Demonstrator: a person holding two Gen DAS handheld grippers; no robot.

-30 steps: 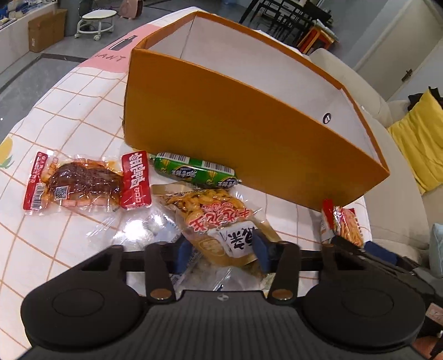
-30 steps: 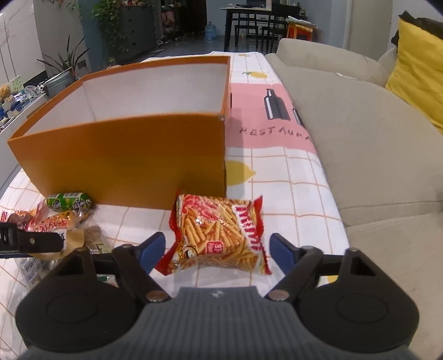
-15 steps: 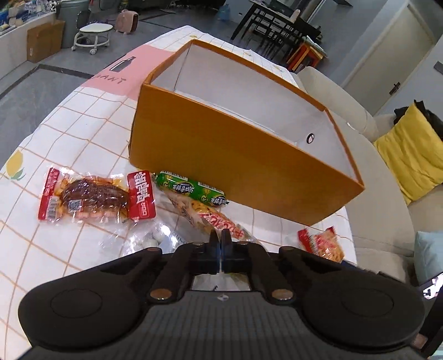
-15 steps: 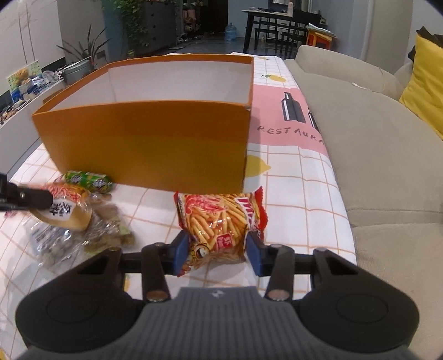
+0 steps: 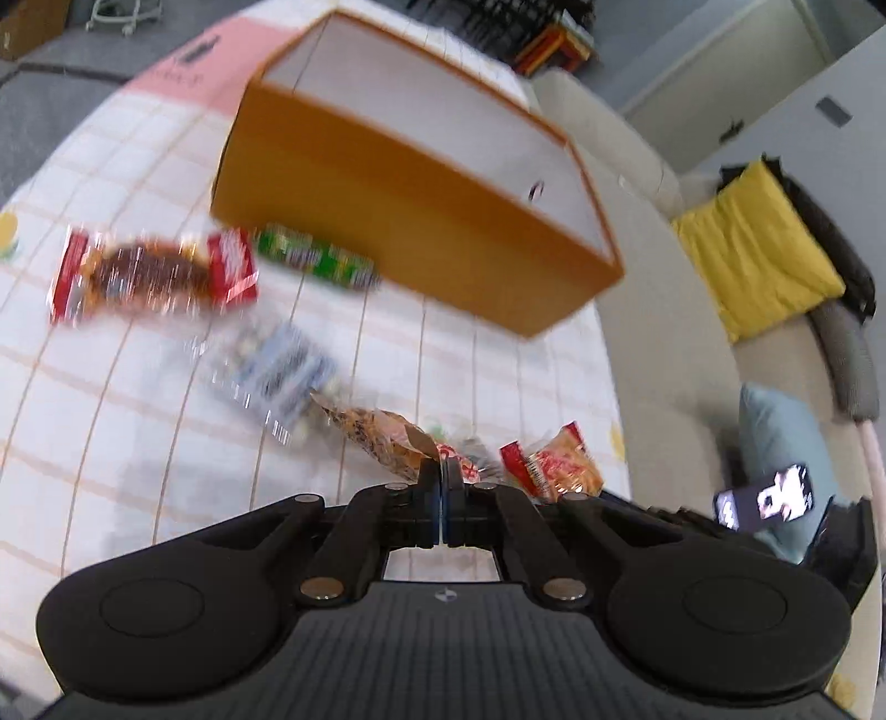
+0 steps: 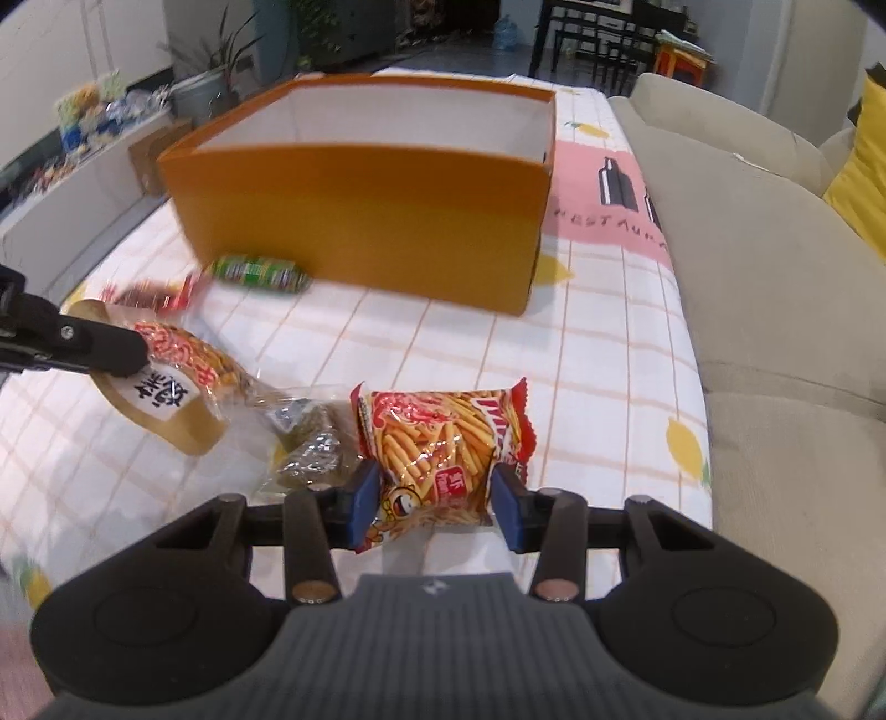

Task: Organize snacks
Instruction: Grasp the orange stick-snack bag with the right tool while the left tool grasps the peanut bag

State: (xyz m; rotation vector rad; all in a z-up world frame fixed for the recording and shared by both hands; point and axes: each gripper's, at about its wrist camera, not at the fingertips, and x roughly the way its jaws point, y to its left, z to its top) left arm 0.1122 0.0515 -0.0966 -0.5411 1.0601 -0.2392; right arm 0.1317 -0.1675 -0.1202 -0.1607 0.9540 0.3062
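Glinting red crisp packet (image 6: 443, 443) — crumpled

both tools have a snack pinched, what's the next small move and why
Probably carry both packets up and over the near wall of the orange box. The right tool is clamped on the fries packet and the left tool is shut on the brown packet. Both packets hang short of the box, which stands open and looks empty.

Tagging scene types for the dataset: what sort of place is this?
Most likely a home living room: a beige sofa with a yellow cushion beside the cloth-covered table, and a dining table with chairs behind.
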